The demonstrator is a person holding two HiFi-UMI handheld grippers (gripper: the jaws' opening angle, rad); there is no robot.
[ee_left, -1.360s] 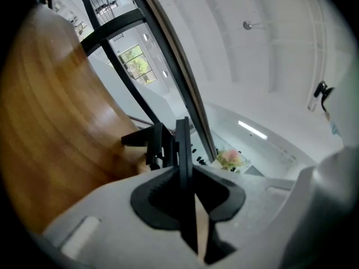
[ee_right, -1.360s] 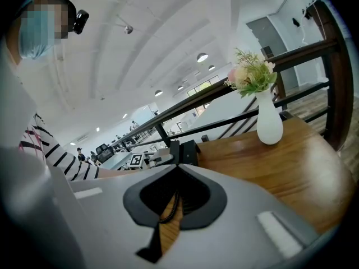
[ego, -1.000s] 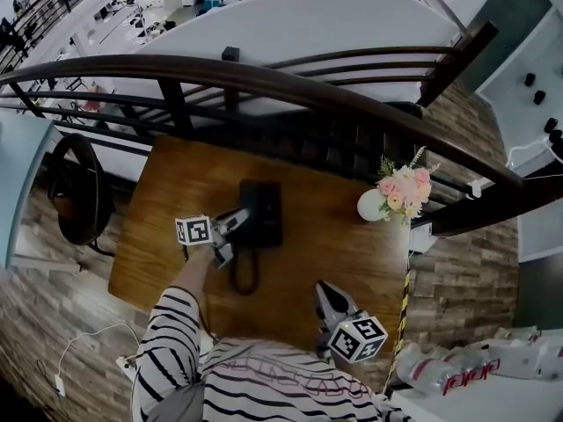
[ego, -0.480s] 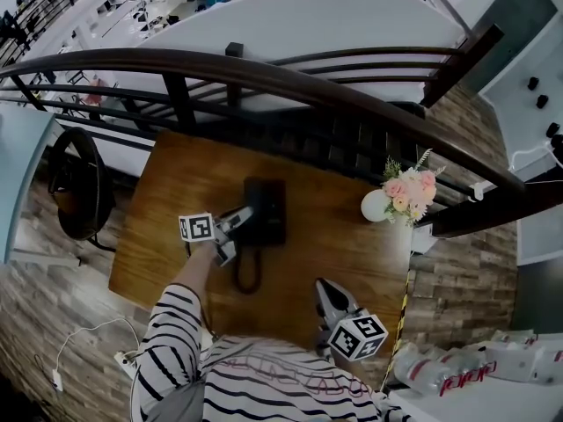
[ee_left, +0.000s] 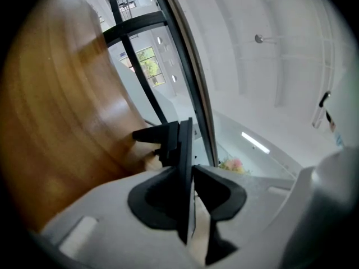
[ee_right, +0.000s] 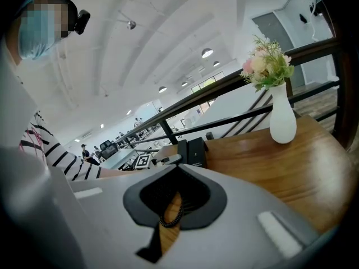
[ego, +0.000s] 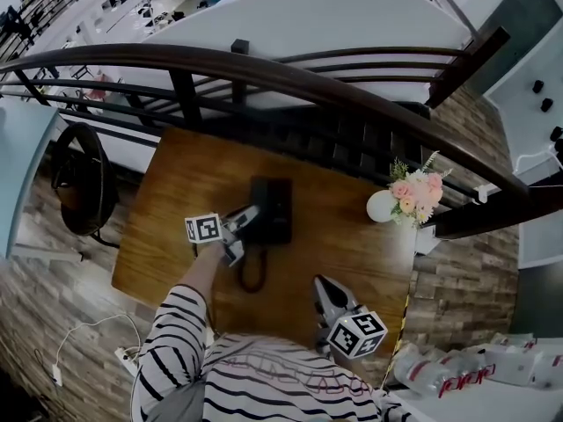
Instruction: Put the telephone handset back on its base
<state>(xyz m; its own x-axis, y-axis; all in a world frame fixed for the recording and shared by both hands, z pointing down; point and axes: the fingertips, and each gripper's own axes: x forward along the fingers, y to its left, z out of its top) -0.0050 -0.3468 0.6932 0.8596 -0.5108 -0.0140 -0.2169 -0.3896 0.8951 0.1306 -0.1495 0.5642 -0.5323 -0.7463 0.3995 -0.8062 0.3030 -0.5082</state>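
Observation:
A black telephone base (ego: 278, 211) sits mid-table, and the handset (ego: 258, 202) lies along its left side. Its coiled cord (ego: 252, 275) loops toward me. My left gripper (ego: 252, 213) reaches in from the left with its tips at the handset. In the left gripper view its jaws (ee_left: 189, 129) are opening; a thin slit of light runs between them and the dark telephone (ee_left: 160, 139) shows just past the left tip, not pressed between the pads. My right gripper (ego: 321, 282) hovers near the table's front edge, shut and empty (ee_right: 179, 170).
A white vase of pink flowers (ego: 383, 206) stands at the table's right edge, also in the right gripper view (ee_right: 282, 119). A dark wooden railing (ego: 308, 86) runs behind the table. A black chair (ego: 77, 183) stands off the left side.
The left gripper stays at the telephone's left side. The right gripper has not moved. The whole view has drifted slightly.

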